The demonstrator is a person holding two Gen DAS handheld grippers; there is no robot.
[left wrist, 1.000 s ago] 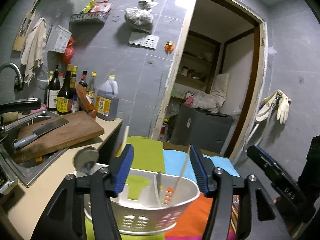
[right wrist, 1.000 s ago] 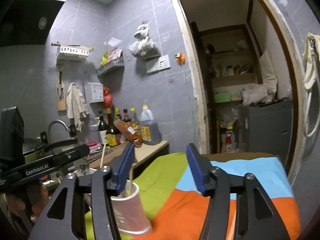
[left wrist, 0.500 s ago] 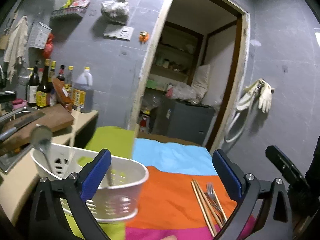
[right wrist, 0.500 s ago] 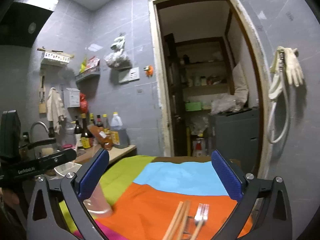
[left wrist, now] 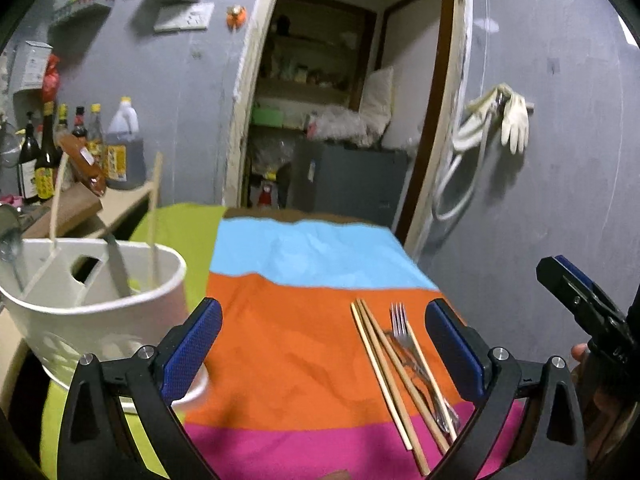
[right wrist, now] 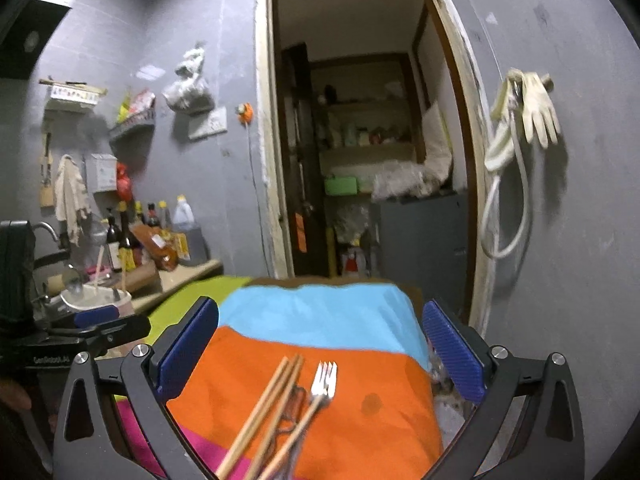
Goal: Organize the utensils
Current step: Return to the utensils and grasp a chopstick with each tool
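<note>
Room: Grey tiled kitchen walls and an open wooden doorway stood behind your striped cloth-covered surface (left wrist: 304,344), banded blue, orange, pink and green.
Change: Both views had swung away from the white plastic utensil caddy (left wrist: 96,320) toward the loose cutlery on the orange band, and both claws' jaws had just been opening.
Left claw: Your left claw (left wrist: 320,344) stood wide apart with nothing between its blue pads; the caddy sat just beside its left finger.
Right claw: Your right claw (right wrist: 320,344) was equally wide and empty, with the cutlery lying below and ahead of it.
Task things: Several wooden chopsticks (left wrist: 384,376) lay side by side on the surface, a silver metal fork (right wrist: 322,384) just beside them; the caddy already held chopsticks and a spoon.
Meaning: You looked to be between deliveries, lining up for the next pick; those pieces were not yet sorted.
Around: Dark sauce bottles (left wrist: 44,160) and a large oil jug (left wrist: 124,148) stood on the counter; pale rubber gloves (right wrist: 536,112) hung on the wall.
In the way: Chopsticks and fork lay touching or overlapping, so you would likely need care to pinch one without dragging its neighbour.
</note>
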